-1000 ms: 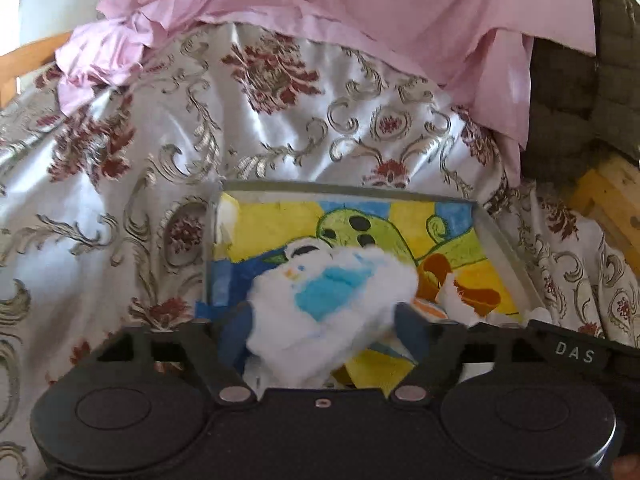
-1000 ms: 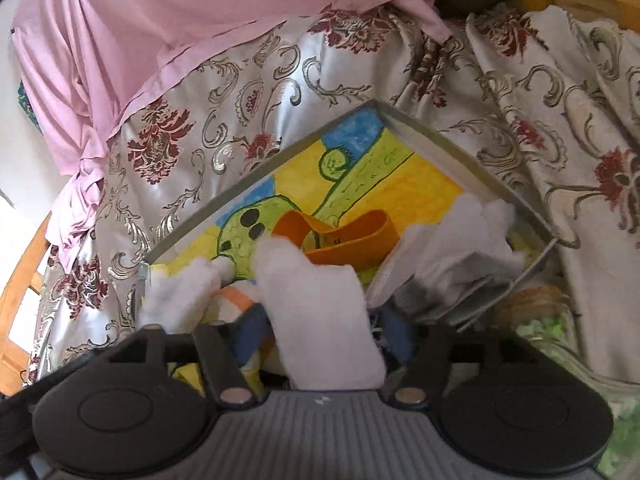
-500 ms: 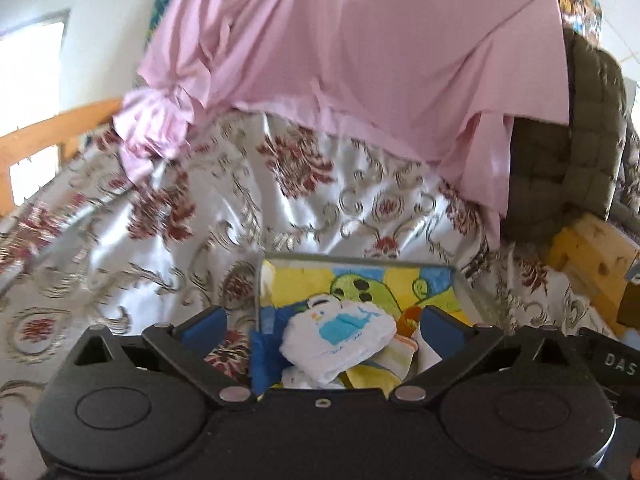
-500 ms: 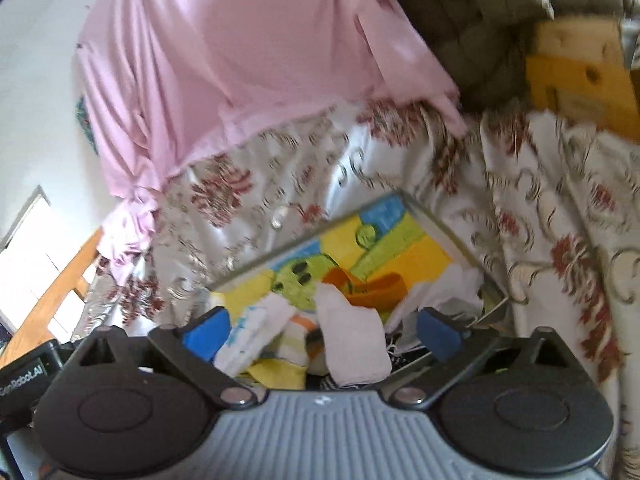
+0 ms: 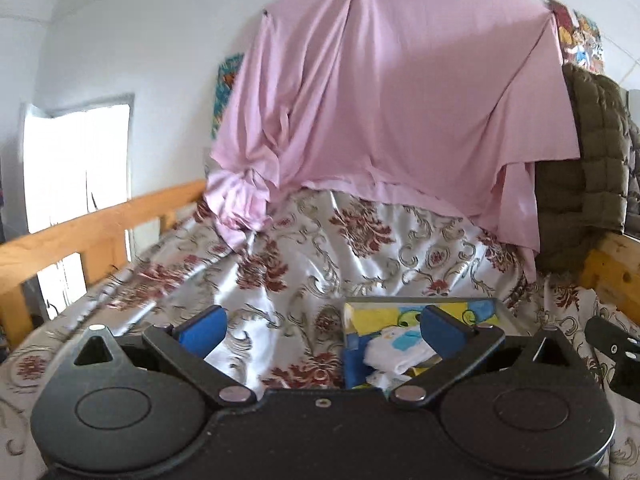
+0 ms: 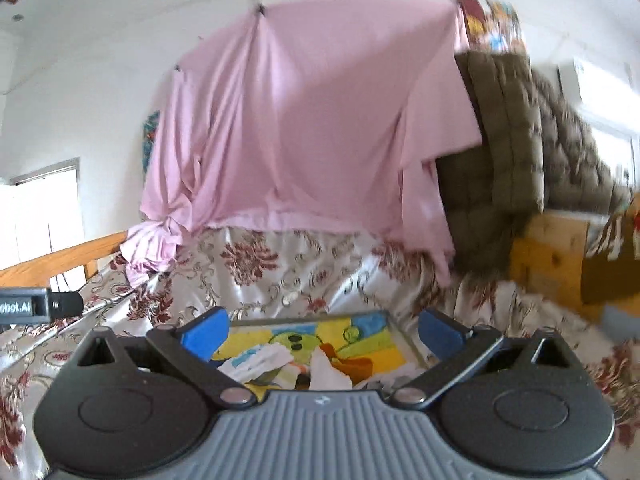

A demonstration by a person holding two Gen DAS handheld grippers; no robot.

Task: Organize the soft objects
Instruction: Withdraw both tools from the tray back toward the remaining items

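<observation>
Held above a bed spread with a silver bedcover (image 5: 304,264) patterned in dark red flowers. Left gripper (image 5: 320,330) spread wide, blue pads (image 5: 202,330) far apart, nothing between them; jaws just opened over the last moment. Right gripper (image 6: 322,330) likewise gaping and empty, its jaws also freshly opened. Lay ahead and low in both views: a shallow tray (image 6: 404,338) with a bright yellow, green and blue cartoon lining, resting on the bedcover. Inside it, a white cloth with a blue patch (image 5: 400,350), shown also in the right view (image 6: 260,360), beside a plain white folded cloth (image 6: 328,372) and an orange piece (image 6: 352,362), all clear of the pads. Hung behind from the wall: a pink sheet (image 5: 400,100), with an olive quilted jacket (image 6: 512,140) to its right. Wooden bed rail (image 5: 92,224) at the left. Readable at the left edge of the right view, on the other gripper's body: "obot.AI" (image 6: 16,306), cut off by the frame. Other writing too blurred to make out.
</observation>
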